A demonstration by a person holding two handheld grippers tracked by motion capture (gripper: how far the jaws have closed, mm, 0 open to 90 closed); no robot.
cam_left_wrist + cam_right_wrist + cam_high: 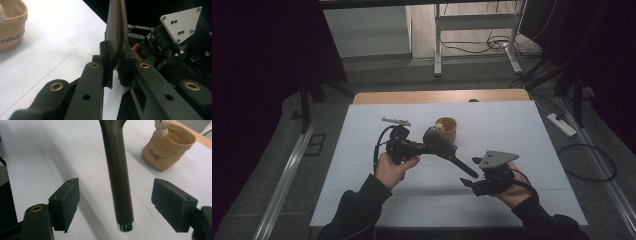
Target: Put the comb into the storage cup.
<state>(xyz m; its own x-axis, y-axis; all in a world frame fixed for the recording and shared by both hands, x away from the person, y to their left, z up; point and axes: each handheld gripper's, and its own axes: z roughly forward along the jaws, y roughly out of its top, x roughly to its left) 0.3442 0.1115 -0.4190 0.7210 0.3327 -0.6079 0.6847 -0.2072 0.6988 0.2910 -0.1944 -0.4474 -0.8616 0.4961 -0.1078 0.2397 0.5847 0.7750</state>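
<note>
Handover under way: left gripper [428, 146] is clamping the dark, flat-headed long-handled utensil [447, 151] at centre frame.
Right gripper [115, 202], jaws apart, is flanking the handle ungrasped; tan paper cup [168, 147] is standing upper right on the desk [532, 135].

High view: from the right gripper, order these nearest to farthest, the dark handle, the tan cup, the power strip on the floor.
From the right gripper, in the high view:
1. Dark handle: its free end hangs just up-left of the open jaws, the other end clamped in the left gripper.
2. Tan cup: on the table, farther up-left.
3. Power strip: on the floor, off the table's right edge.
</note>
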